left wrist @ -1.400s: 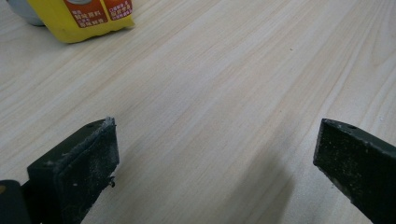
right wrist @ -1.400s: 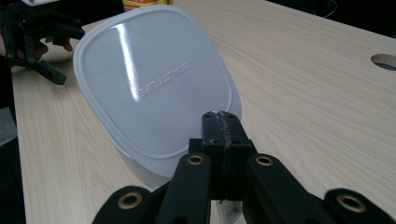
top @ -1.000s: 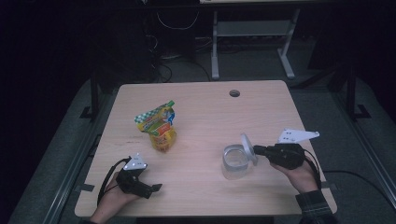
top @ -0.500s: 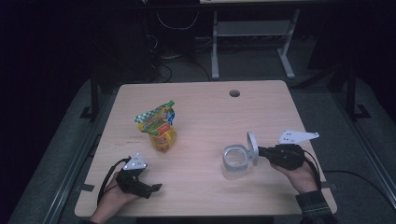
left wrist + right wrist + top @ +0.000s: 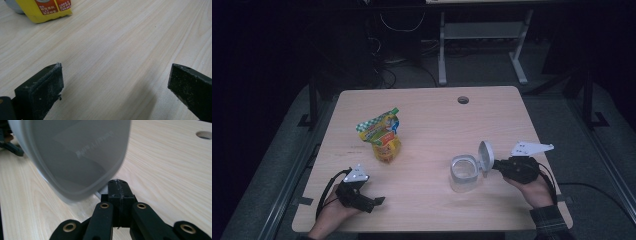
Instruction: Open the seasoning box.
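Observation:
A clear plastic container (image 5: 463, 172) stands on the wooden table (image 5: 432, 120) at the front right. Its hinged translucent lid (image 5: 485, 154) stands nearly upright at the container's right side. My right gripper (image 5: 495, 166) is shut on the lid's edge. In the right gripper view the lid (image 5: 75, 152) looms just above the closed jaws of the right gripper (image 5: 118, 187). A yellow and green snack pouch (image 5: 382, 136) lies left of centre. My left gripper (image 5: 379, 201) rests near the front left edge, open, with bare table between its jaws; its own view has the left gripper (image 5: 115, 85) and the pouch (image 5: 45, 10) ahead.
A round cable hole (image 5: 463, 100) sits near the table's far edge. Bare wood lies between the pouch and the container. Beyond the table are a dark floor, cables and a metal frame (image 5: 482, 40).
The lid has swung up and to the right in my right gripper, from tilted over the container to nearly upright. The left gripper has stayed put.

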The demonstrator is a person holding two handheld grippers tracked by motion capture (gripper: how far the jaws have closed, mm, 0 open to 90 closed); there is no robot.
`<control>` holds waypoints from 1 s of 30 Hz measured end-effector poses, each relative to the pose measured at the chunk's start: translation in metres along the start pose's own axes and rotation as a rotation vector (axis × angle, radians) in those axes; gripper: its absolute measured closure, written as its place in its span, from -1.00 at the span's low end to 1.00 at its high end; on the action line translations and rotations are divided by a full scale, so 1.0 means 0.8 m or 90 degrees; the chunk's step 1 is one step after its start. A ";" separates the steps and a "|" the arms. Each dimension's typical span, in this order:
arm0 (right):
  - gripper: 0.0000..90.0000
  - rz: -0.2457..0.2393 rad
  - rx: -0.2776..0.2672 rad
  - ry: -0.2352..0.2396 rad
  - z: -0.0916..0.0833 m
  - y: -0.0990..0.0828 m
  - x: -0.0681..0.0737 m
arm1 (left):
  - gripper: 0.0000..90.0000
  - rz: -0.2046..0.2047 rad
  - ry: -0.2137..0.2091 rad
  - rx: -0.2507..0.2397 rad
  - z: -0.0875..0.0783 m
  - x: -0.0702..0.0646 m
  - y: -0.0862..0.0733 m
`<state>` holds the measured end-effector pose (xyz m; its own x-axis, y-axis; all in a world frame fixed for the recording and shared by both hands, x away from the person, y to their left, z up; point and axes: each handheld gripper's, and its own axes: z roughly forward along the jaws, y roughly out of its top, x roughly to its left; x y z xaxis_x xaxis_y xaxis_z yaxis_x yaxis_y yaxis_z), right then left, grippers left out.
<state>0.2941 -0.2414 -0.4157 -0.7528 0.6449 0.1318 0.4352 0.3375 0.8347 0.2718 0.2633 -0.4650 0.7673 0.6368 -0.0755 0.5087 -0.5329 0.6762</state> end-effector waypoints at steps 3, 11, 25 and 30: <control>1.00 0.014 0.000 -0.011 -0.005 -0.008 0.000 | -1.00 0.000 0.000 -0.001 0.000 0.000 0.000; 1.00 0.035 -0.006 -0.042 -0.025 -0.032 0.009 | -1.00 -0.002 0.002 -0.006 -0.002 -0.001 0.000; 0.99 0.017 0.006 -0.024 -0.026 -0.052 0.040 | -1.00 -0.013 0.008 -0.015 -0.004 -0.001 0.001; 0.98 -0.007 0.009 0.003 -0.014 -0.047 0.055 | -1.00 -0.016 0.014 -0.021 -0.008 0.000 0.001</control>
<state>0.2388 -0.2332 -0.4350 -0.7602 0.6374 0.1256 0.4334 0.3537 0.8289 0.2703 0.2663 -0.4598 0.7460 0.6615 -0.0772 0.5138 -0.4979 0.6986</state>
